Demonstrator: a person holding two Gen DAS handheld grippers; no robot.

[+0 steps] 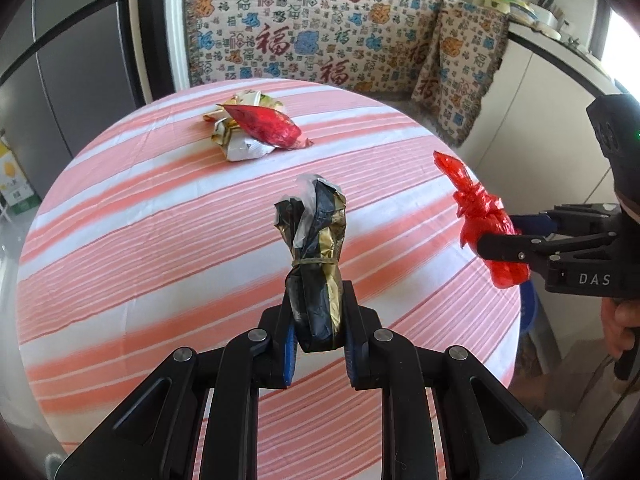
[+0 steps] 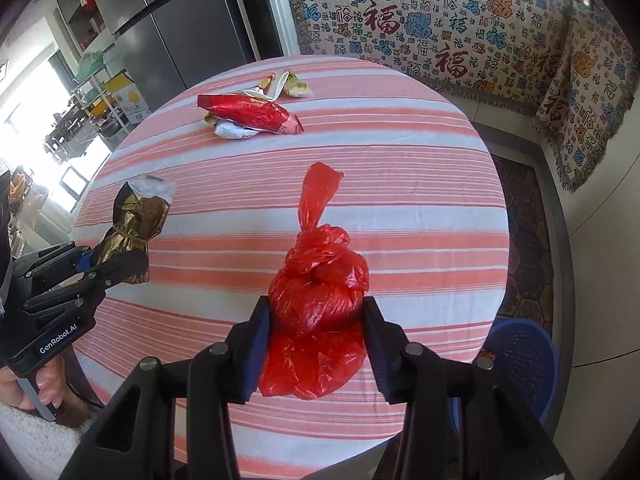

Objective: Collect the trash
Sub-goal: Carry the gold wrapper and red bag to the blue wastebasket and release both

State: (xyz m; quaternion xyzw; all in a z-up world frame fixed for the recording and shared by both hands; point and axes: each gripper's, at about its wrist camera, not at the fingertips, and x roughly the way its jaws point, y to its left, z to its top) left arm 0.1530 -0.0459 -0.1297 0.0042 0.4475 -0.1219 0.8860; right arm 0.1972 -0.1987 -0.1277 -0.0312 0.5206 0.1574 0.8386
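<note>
Left tongs (image 1: 318, 320) tilted down, clamping gold-black wrapper (image 1: 316, 256)

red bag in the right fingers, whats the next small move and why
Probably carry the red bag right and down over the blue basket. The right gripper already clamps it clear of the table, and the basket sits just past the table's edge.

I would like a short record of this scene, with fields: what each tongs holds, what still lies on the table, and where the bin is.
left tongs: shut on the black and gold foil bag tied with a rubber band
right tongs: shut on the knotted red plastic bag
table: round table with pink and white striped cloth
left on table: pile of crumpled red and white snack wrappers, on the far side
bin: blue perforated plastic basket on the floor beside the table, on the right-hand side
</note>
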